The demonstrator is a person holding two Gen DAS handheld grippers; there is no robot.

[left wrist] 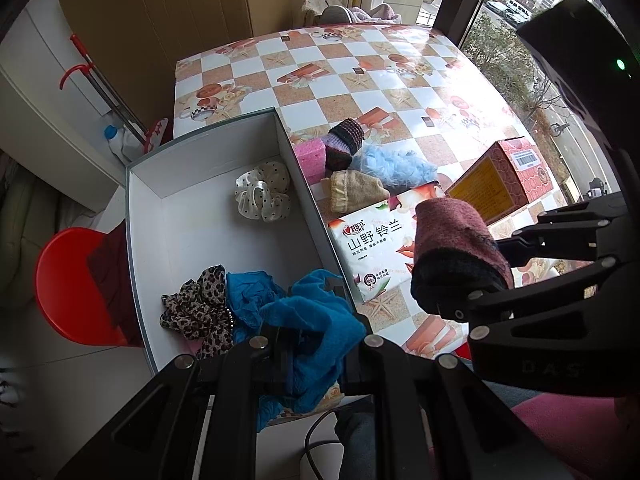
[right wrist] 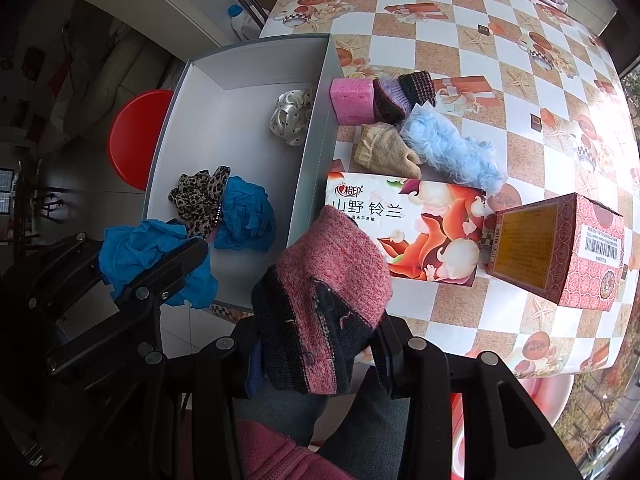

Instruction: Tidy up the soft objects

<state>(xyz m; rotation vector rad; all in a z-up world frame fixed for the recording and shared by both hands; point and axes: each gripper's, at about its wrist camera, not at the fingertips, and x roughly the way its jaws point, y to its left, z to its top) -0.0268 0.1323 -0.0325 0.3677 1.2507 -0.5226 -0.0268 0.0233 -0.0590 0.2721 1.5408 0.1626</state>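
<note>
My left gripper [left wrist: 312, 344] is shut on a crumpled blue cloth [left wrist: 320, 336], held over the near corner of the grey open box [left wrist: 144, 184]. In the right wrist view that same blue cloth [right wrist: 148, 256] hangs from the left gripper [right wrist: 160, 268]. My right gripper [right wrist: 316, 344] is shut on a pink and dark knitted sock [right wrist: 324, 296], held above the table edge beside the box [right wrist: 320, 128]. Inside the box lie a leopard scrunchie [right wrist: 200, 196], another blue cloth [right wrist: 248, 220] and a white dotted scrunchie [right wrist: 288, 120].
On the checked tablecloth [right wrist: 480, 32] lie a pink sponge [right wrist: 352, 100], a purple-dark knit piece [right wrist: 400, 92], a beige sock [right wrist: 384, 152], a fluffy light-blue item [right wrist: 452, 152], a tissue pack [right wrist: 420, 228] and a red carton [right wrist: 560, 248]. A red stool [right wrist: 136, 140] stands left of the box.
</note>
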